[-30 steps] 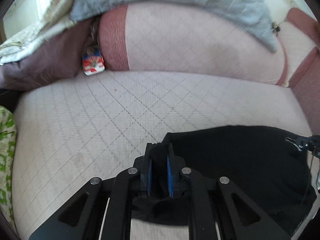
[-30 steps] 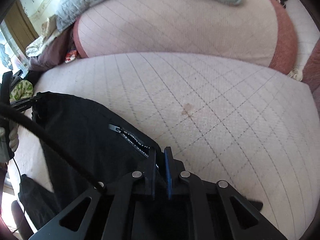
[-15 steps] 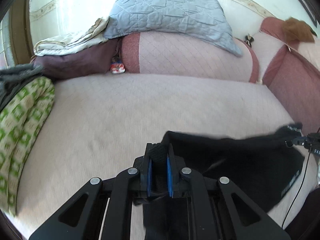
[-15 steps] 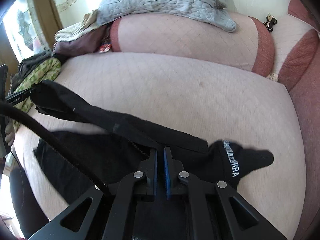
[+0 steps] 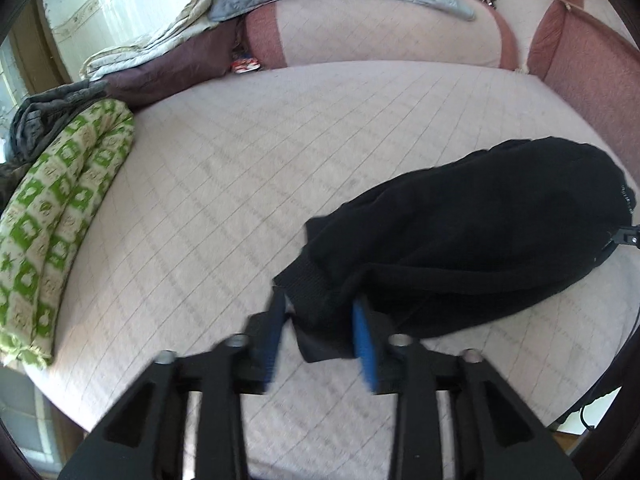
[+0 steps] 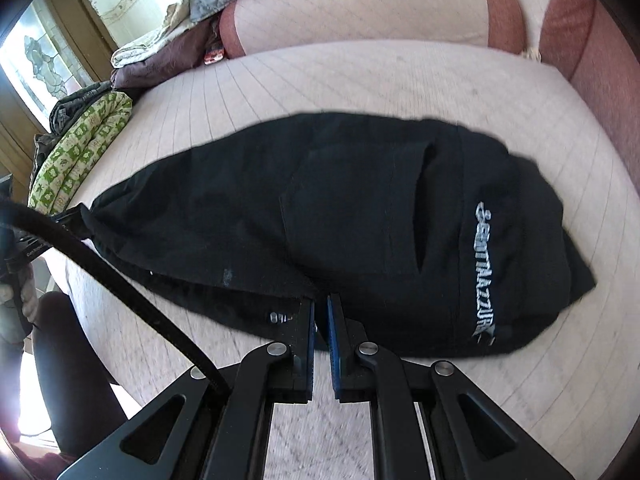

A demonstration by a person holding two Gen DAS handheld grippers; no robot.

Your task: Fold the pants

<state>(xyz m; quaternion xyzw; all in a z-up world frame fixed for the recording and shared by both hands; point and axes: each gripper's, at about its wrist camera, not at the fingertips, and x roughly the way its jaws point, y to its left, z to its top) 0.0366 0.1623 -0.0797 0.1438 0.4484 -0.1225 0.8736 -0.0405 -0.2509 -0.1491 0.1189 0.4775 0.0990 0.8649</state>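
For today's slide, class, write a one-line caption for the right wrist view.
Right tongs nearly shut at the near edge of black pants lying folded on a quilted sofa seat.

Daylight, bright, coming from the window [image 6: 38, 60] at left in the right wrist view; glass there blown out. Wall [image 5: 120, 8] behind glares white. Pants [image 6: 340, 220] so dark that folds barely read. Motion blur on left gripper [image 5: 320, 312] fingers & on sofa [image 5: 240, 168] grid lines. Heavy fisheye bend w/ black vignette at corners in both views.
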